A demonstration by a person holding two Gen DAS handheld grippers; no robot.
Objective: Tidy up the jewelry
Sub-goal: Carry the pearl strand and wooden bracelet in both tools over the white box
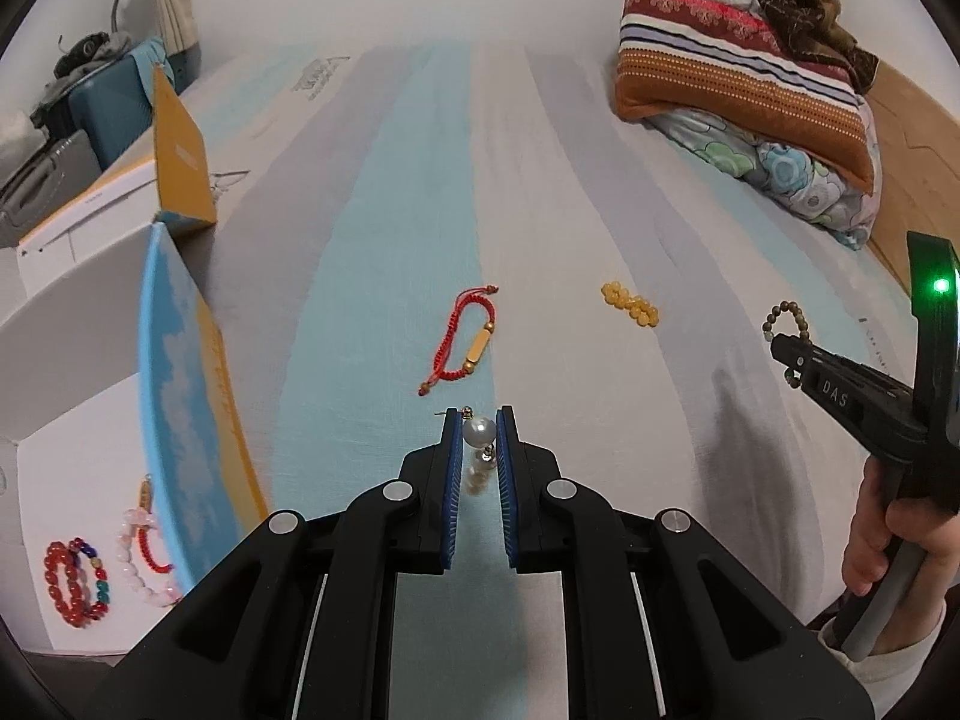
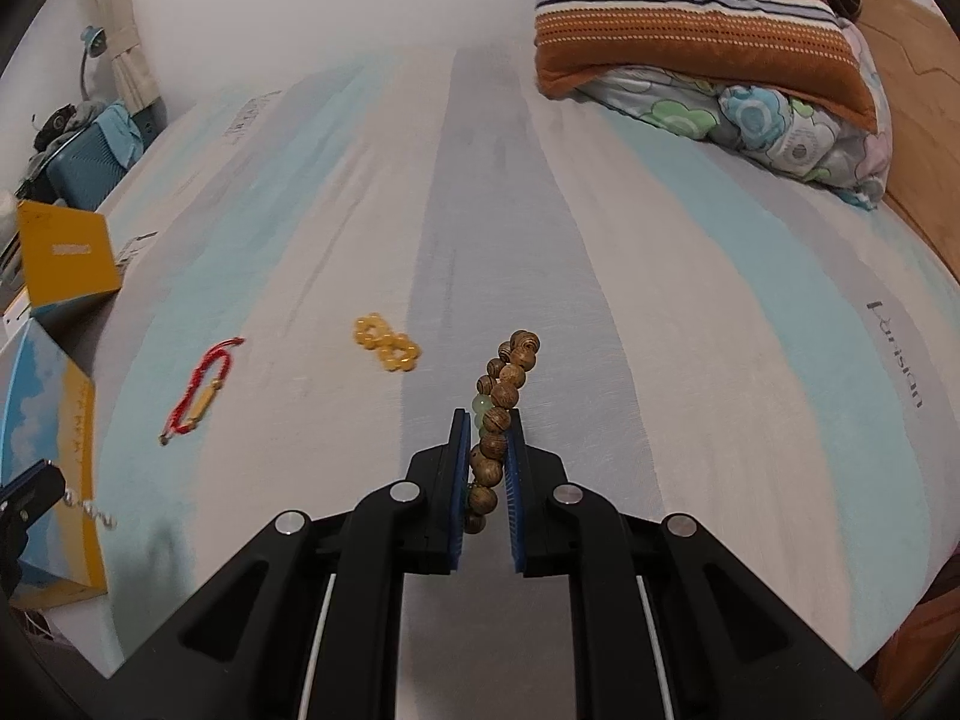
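Observation:
My left gripper (image 1: 478, 420) is shut on a pearl earring (image 1: 478, 431), held above the striped bed sheet (image 1: 372, 228). My right gripper (image 2: 487, 420) is shut on a brown wooden bead bracelet (image 2: 507, 387) that sticks up past the fingertips; this gripper and bracelet (image 1: 786, 324) also show at the right of the left wrist view. A red cord bracelet (image 1: 465, 339) and a yellow bead bracelet (image 1: 631, 302) lie on the sheet ahead. The open white jewelry box (image 1: 90, 450) at the left holds several bead bracelets (image 1: 75, 576).
The box's blue and yellow lid (image 1: 180, 396) stands up at the bed's left edge, with a yellow carton (image 1: 180, 162) behind it. Folded quilts and a pillow (image 1: 744, 72) are stacked at the far right. A wooden headboard (image 2: 912, 120) runs along the right.

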